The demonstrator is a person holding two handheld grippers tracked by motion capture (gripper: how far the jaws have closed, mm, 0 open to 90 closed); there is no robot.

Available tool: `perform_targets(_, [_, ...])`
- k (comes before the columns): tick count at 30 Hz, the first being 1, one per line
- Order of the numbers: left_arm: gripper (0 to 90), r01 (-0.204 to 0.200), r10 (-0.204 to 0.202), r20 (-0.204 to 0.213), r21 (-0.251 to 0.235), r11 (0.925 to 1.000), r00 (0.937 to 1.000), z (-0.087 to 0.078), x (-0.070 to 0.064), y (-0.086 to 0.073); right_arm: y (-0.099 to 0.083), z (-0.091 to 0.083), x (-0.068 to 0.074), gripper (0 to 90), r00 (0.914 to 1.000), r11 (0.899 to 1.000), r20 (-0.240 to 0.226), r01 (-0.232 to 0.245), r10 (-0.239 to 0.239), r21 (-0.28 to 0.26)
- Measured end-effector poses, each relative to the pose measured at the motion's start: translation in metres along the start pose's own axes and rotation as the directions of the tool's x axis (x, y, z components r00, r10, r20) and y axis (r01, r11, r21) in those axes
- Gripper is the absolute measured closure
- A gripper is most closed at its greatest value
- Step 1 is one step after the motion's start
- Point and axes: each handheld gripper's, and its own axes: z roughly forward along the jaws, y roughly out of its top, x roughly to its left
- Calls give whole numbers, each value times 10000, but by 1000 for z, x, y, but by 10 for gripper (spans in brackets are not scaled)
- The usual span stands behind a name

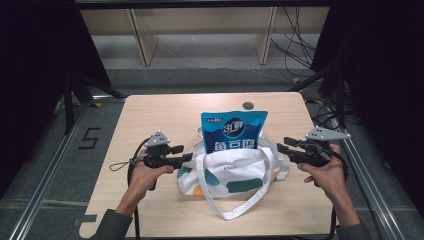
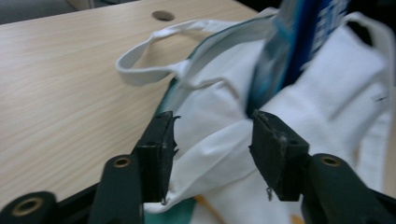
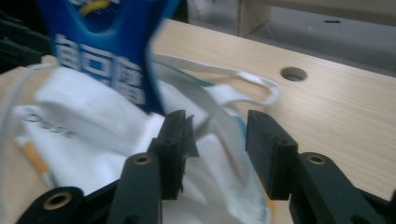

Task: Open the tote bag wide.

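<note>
A white tote bag (image 1: 235, 172) with teal and orange patches lies in the middle of the wooden table (image 1: 150, 107). A blue snack pouch (image 1: 234, 131) stands upright in its mouth, top half sticking out. My left gripper (image 1: 187, 156) is open at the bag's left edge; in the left gripper view its jaws straddle a fold of white bag cloth (image 2: 210, 149) without closing on it. My right gripper (image 1: 280, 148) is open at the bag's right edge, its jaws over the bag's side and strap (image 3: 219, 121), just beside the pouch (image 3: 112, 51).
One long bag strap (image 1: 235, 210) loops toward the table's front edge, another strap (image 2: 149, 70) lies behind the bag. A round cable hole (image 1: 248, 105) sits near the far edge. Metal frame rails (image 1: 45, 170) run along both table sides, shelving (image 1: 200, 30) stands beyond.
</note>
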Motion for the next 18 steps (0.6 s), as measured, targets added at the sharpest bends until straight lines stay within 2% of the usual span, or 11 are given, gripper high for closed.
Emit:
perform_targets(1, [462,-75,76,154,-94,9999,9999,-2,-4,3,3,-1,11,561,9997,9999,-248,82,-79,122])
perform_targets(3, [457,-85,95,473,-229,9997,9988,-4,-13,7,5,0,15,549,9987,9989,-492,119,-97,443])
perform_targets(5, [437,-168,186,771,-252,9995,9969,-4,-21,10,4,7,21,524,9981,9977,-529,351,-321,574])
perform_targets(9, [404,-534,527,798,72,9985,9954,6,-33,10,1,21,28,527,9973,9934,-713,234,-155,1121])
perform_targets(10, [401,-734,715,775,226,9970,9944,10,-33,9,0,25,26,565,9956,9923,-840,499,-405,1133])
perform_targets(11, [400,-837,808,851,308,9960,9931,15,-33,7,-1,26,28,599,9961,9902,-791,495,-393,1309])
perform_targets(12, [412,-886,858,798,329,9955,9931,20,-33,4,-2,28,28,673,9957,9877,-672,720,-631,1391])
perform_targets(14, [480,-825,794,784,380,9959,9938,26,-33,0,-3,28,27,765,9923,9809,-669,1137,-1042,1579])
perform_targets(15, [569,-962,937,663,350,9947,9934,28,-33,-4,-4,27,27,844,9875,9783,-748,1487,-1390,1445])
perform_targets(16, [569,-1218,1198,612,310,9921,9909,30,-32,-6,-4,27,27,844,9875,9783,-748,1487,-1390,1445])
perform_targets(18, [661,-1102,1095,541,109,9939,9925,31,-30,-11,-4,24,31,854,9824,9688,-890,1777,-1643,1726])
